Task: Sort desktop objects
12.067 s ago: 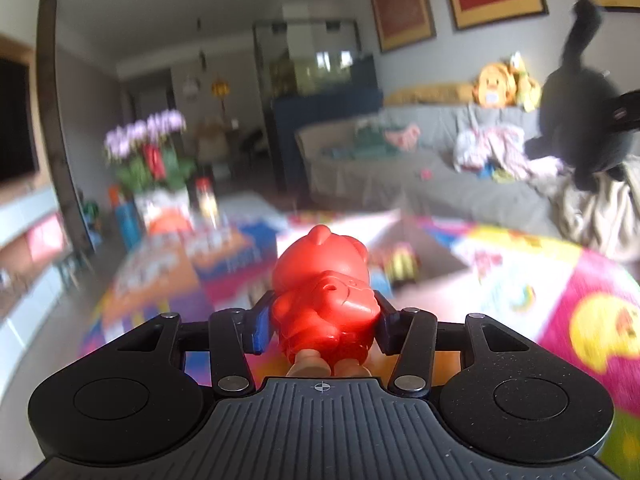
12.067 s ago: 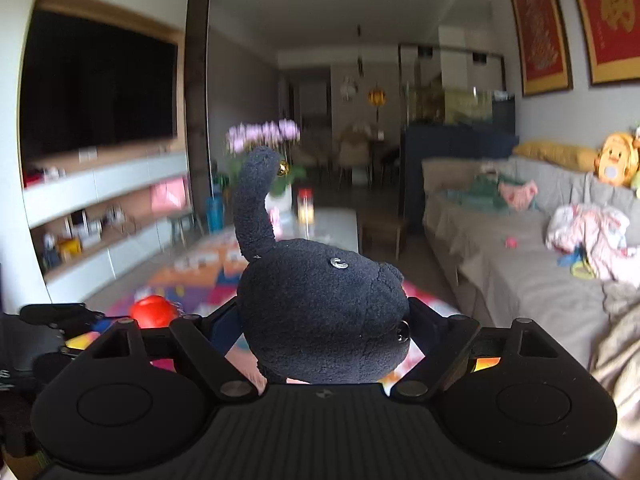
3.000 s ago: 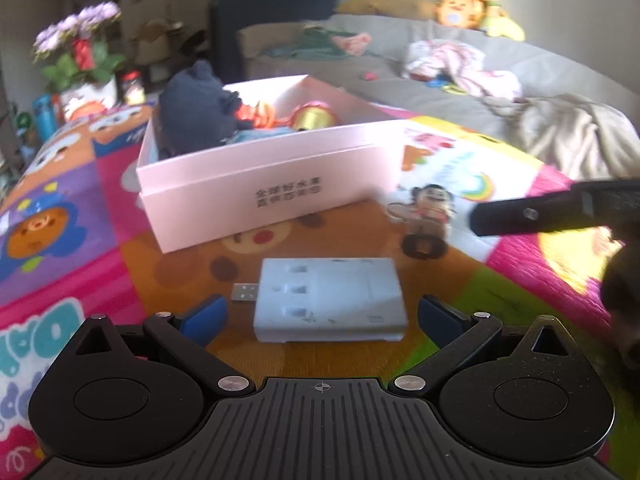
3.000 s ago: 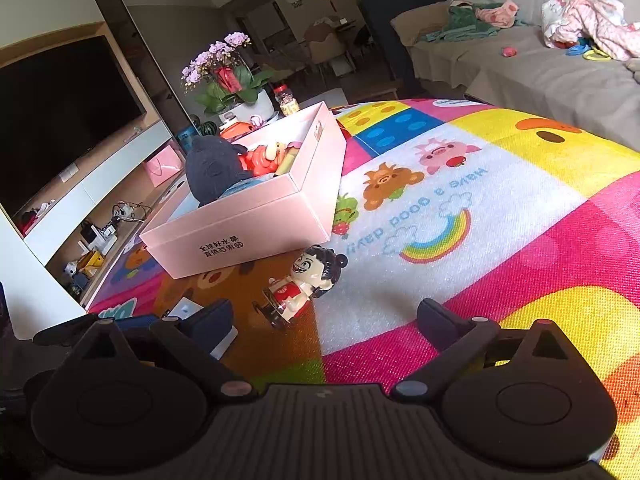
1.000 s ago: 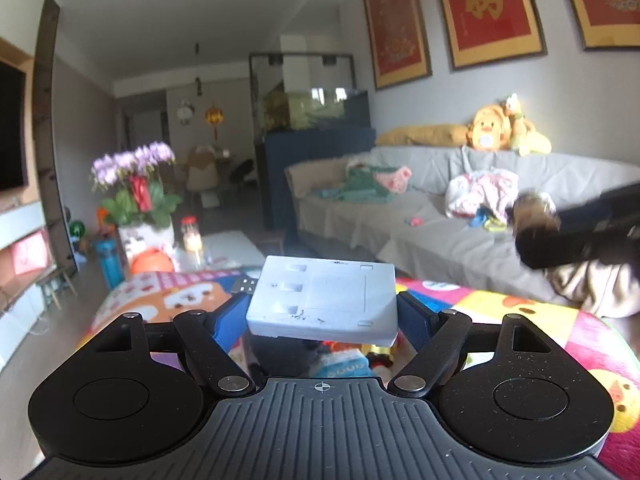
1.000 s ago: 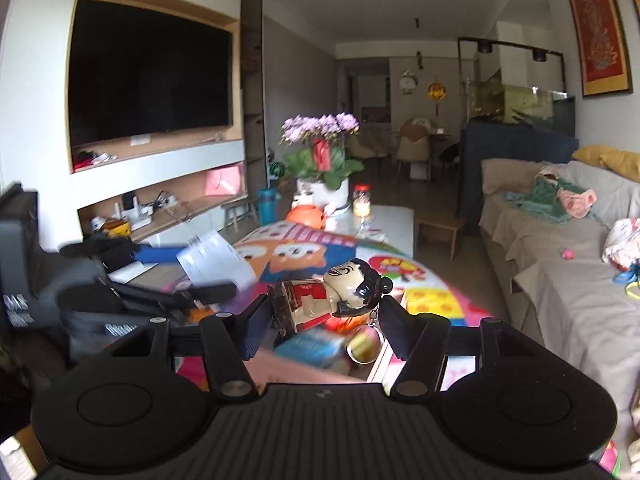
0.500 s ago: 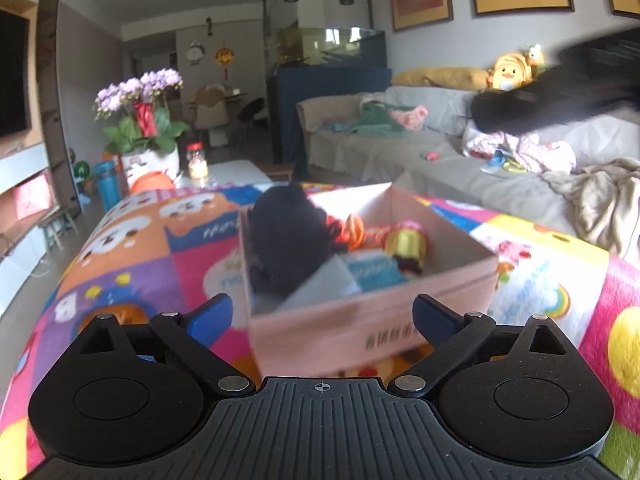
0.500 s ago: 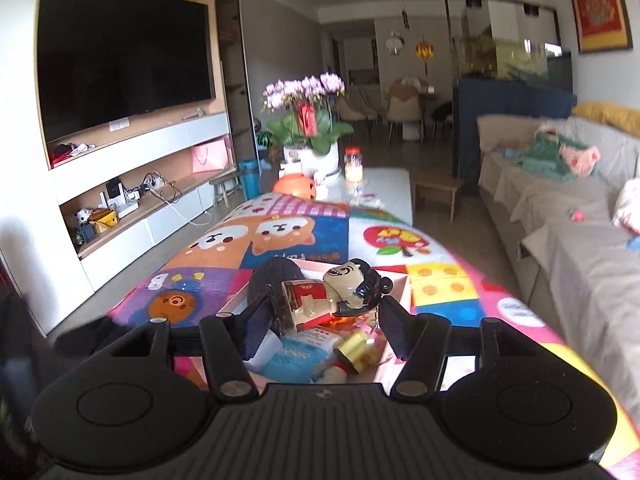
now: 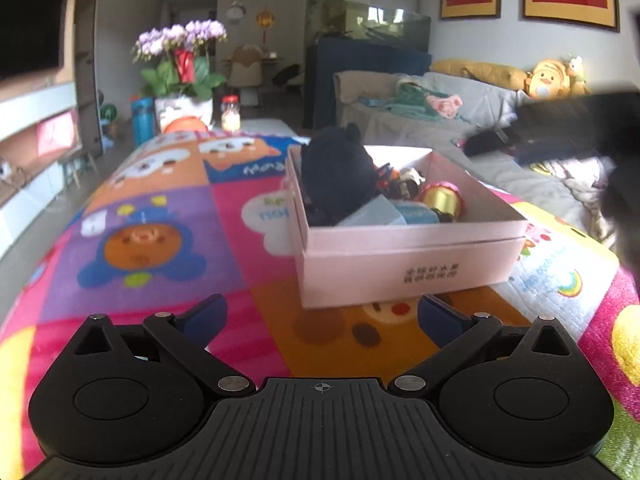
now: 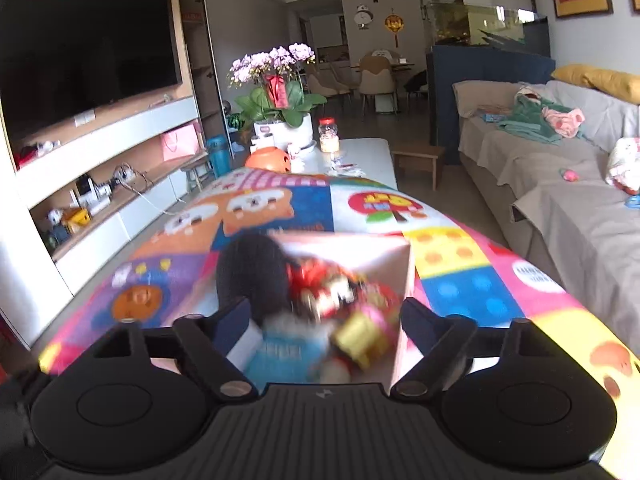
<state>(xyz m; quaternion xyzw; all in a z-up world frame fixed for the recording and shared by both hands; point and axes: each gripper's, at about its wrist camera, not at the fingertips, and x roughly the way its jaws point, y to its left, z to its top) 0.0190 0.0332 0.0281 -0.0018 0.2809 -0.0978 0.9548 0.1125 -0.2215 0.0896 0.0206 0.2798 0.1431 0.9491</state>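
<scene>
A pink box [image 9: 404,268] stands on the colourful play mat [image 9: 160,236]. It holds a black plush [image 9: 336,176], a gold toy [image 9: 440,200] and a pale blue pack [image 9: 412,214]. My left gripper [image 9: 322,314] sits low in front of the box, its jaws opening, with nothing between them. My right gripper [image 10: 326,316] hovers over the box [image 10: 352,244], jaws opening. Under it lie the plush [image 10: 252,272], blurred red toys [image 10: 324,288] and the gold toy [image 10: 360,336], none pressed by its pads. It shows as a dark blur [image 9: 568,120] at the right of the left wrist view.
A grey sofa [image 10: 560,184] strewn with clothes runs along the right. At the mat's far end stand a flower pot [image 10: 280,128], a jar [image 10: 329,140] and an orange ball [image 10: 268,162]. A TV wall with shelves [image 10: 100,184] lines the left.
The left gripper dropped the white device into the box, opened, and sank in front of it. The right gripper carried the small doll over the box and opened; the doll no longer sits between its fingers.
</scene>
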